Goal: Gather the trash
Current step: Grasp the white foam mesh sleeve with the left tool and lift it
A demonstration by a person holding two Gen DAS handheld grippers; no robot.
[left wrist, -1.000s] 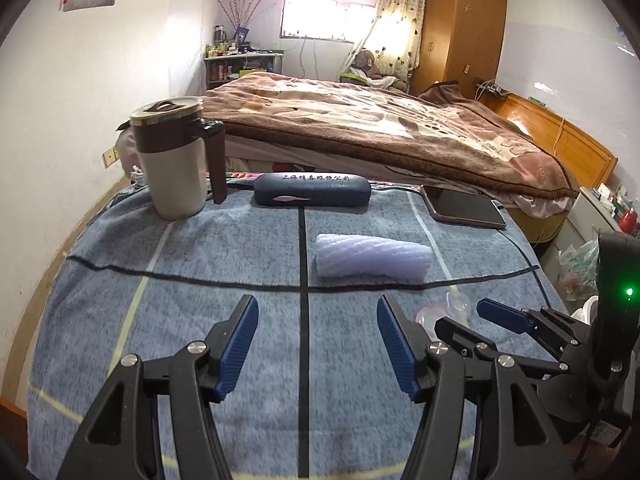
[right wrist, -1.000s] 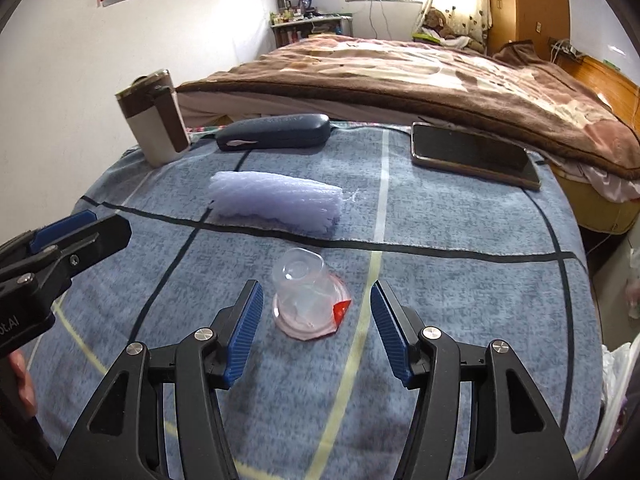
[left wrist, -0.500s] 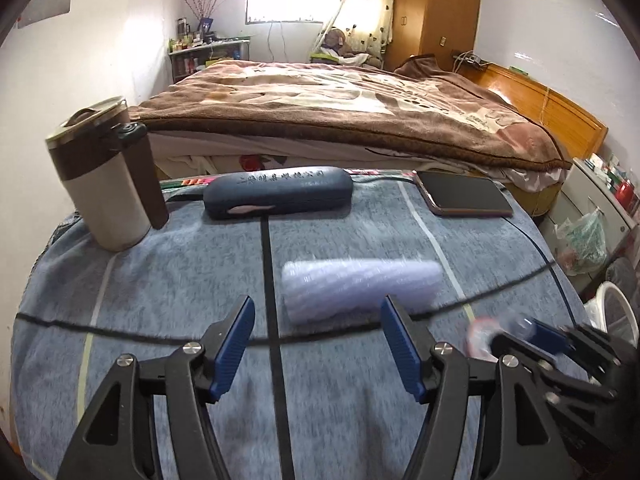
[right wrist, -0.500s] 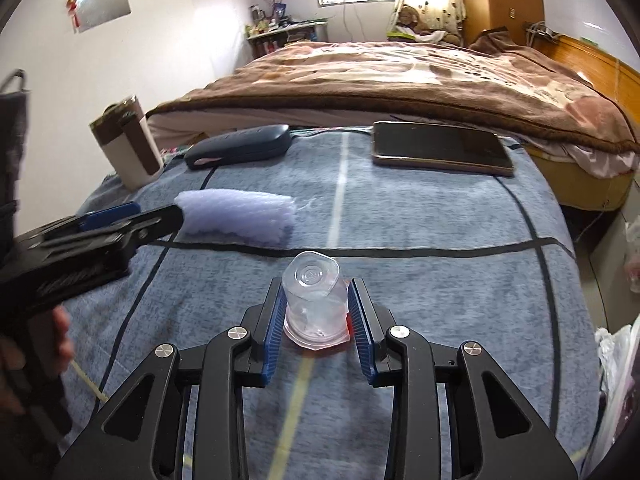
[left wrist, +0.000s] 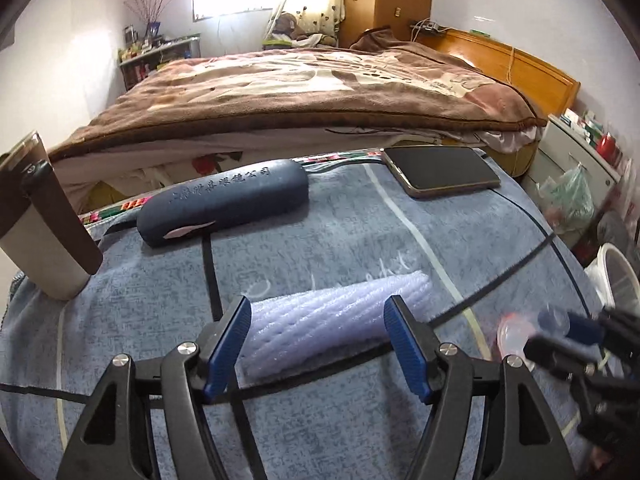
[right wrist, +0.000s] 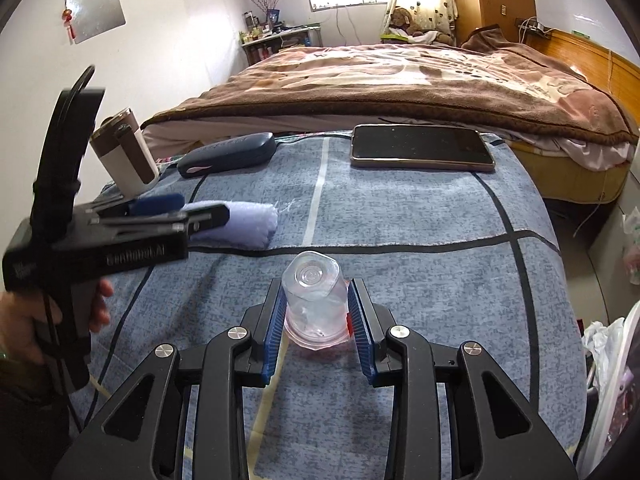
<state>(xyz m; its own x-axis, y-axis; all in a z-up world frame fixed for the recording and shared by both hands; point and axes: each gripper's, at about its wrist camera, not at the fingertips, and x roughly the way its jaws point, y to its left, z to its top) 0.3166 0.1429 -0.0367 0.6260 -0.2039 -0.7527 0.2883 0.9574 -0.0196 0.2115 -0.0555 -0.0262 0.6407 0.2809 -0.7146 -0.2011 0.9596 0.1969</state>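
A: What is covering the counter (right wrist: pixel 420 216)?
B: A blue-grey cloth with black and pale stripes, a brown-blanketed bed (right wrist: pixel 400 80) sitting behind it at the frame's top.
A: Any writing?
B: Embossed characters, unreadable, are showing on the dark blue oblong case (left wrist: pixel 224 200).
A: The fingers?
B: The right gripper (right wrist: pixel 316 320) is clamping the clear upturned plastic cup (right wrist: pixel 314 300) at lower centre; the left gripper (left wrist: pixel 318 344), its jaws just widening, is straddling the pale lilac foam roll (left wrist: pixel 332 320), unclenched.

Both wrist views low over the blue cloth (left wrist: pixel 328 232), facing the bed (right wrist: pixel 400 80), sharing it

Pale lilac foam roll (left wrist: pixel 340 320), navy glasses case (left wrist: pixel 224 204), blue-grey cloth (left wrist: pixel 320 240) w/ black lines
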